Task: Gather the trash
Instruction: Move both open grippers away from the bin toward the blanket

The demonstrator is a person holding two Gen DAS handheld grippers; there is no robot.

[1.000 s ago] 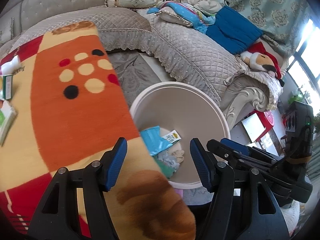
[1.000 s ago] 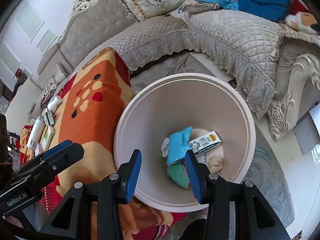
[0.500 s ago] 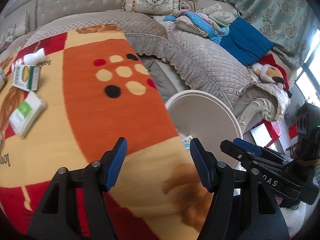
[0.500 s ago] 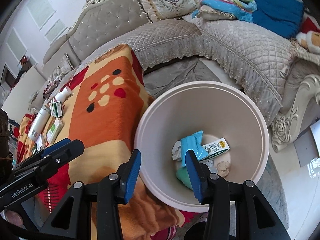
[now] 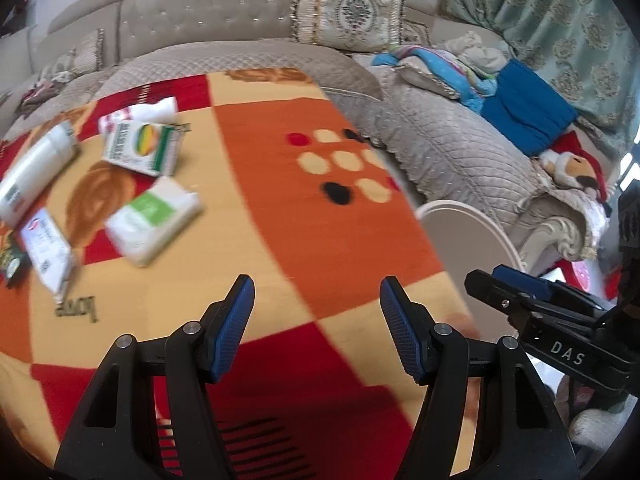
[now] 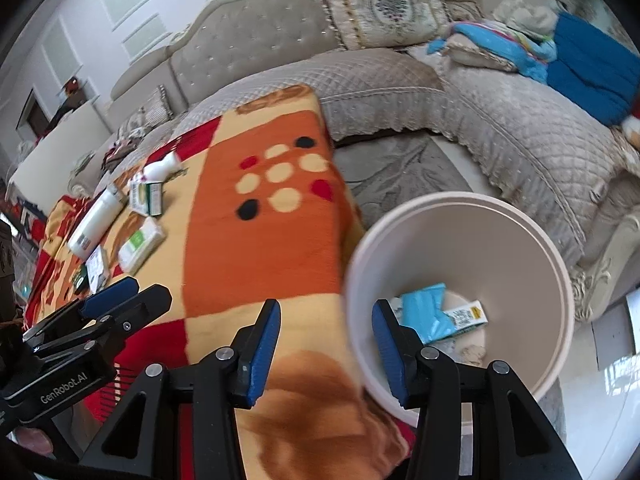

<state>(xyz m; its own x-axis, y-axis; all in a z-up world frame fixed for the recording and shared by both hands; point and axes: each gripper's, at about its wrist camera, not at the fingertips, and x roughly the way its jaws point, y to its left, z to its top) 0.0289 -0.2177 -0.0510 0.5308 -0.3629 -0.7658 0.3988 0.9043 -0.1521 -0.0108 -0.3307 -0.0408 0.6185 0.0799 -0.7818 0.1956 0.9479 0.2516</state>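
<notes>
My left gripper (image 5: 316, 292) hangs open over the orange and red blanket (image 5: 304, 220), with nothing between its fingers. Left of it on the blanket lie a tissue pack (image 5: 152, 216), a green and yellow carton (image 5: 140, 148), a white bottle (image 5: 36, 176) and a flat white packet (image 5: 48, 248). My right gripper (image 6: 326, 312) is over the blanket's edge beside the white bin (image 6: 552, 264); its jaws are opening and nothing is between them. In the bin lie a blue wrapper (image 6: 424, 312), a small carton (image 6: 466, 316) and crumpled paper.
A grey quilted sofa (image 6: 500, 128) curves behind the blanket and the bin, with cushions, blue cloths and a plush toy (image 5: 568, 168) on it. The bin's rim (image 5: 472, 216) shows at the right of the left wrist view. Grey rug lies between sofa and bin.
Both views have swung left, from over the bin onto the blanket. The bin has slid to the right, and the bottle, cartons and tissue pack have come into view. The right jaws stand slightly wider.
</notes>
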